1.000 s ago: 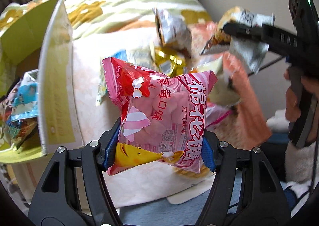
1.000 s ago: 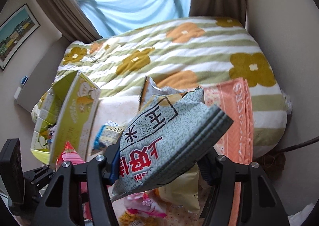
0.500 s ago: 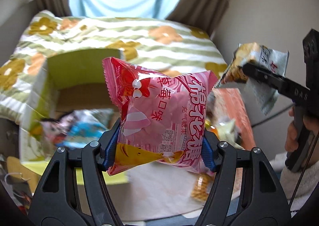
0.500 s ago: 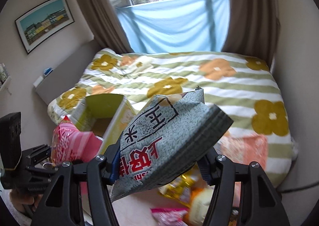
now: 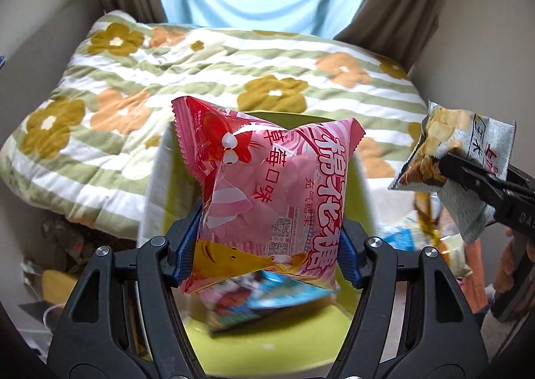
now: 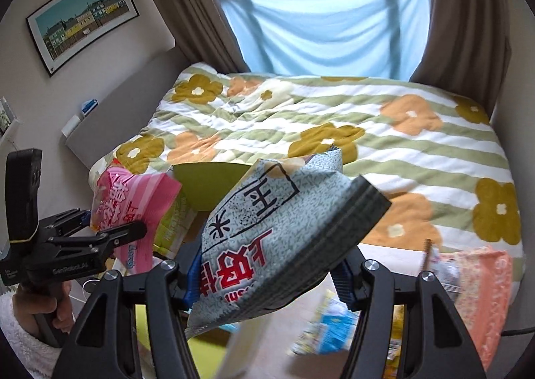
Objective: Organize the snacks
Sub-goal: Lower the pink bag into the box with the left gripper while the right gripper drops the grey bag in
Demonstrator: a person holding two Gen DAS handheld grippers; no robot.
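My left gripper (image 5: 264,252) is shut on a pink marshmallow bag (image 5: 267,192), held up over the open yellow-green cardboard box (image 5: 277,342). Inside the box lie a few blurred snack packets (image 5: 264,302). My right gripper (image 6: 267,275) is shut on a grey-green snack bag with red characters (image 6: 277,228). In the left wrist view that bag (image 5: 468,158) hangs at the right, beside the box. The right wrist view shows the pink bag (image 6: 133,198) and the left gripper (image 6: 97,228) at the left, with the box's far flap (image 6: 207,181) behind.
A bed with a green-striped flowered quilt (image 6: 334,121) fills the background. Loose snack packets (image 6: 327,322) and an orange patterned cloth (image 6: 481,282) lie at the right of the box. Curtains and a blue sheet hang at the window. A person's hand (image 6: 43,308) grips the left tool.
Both grippers have swung left from the snack pile toward the box and risen, each still holding its bag. The box now sits below the pink bag.
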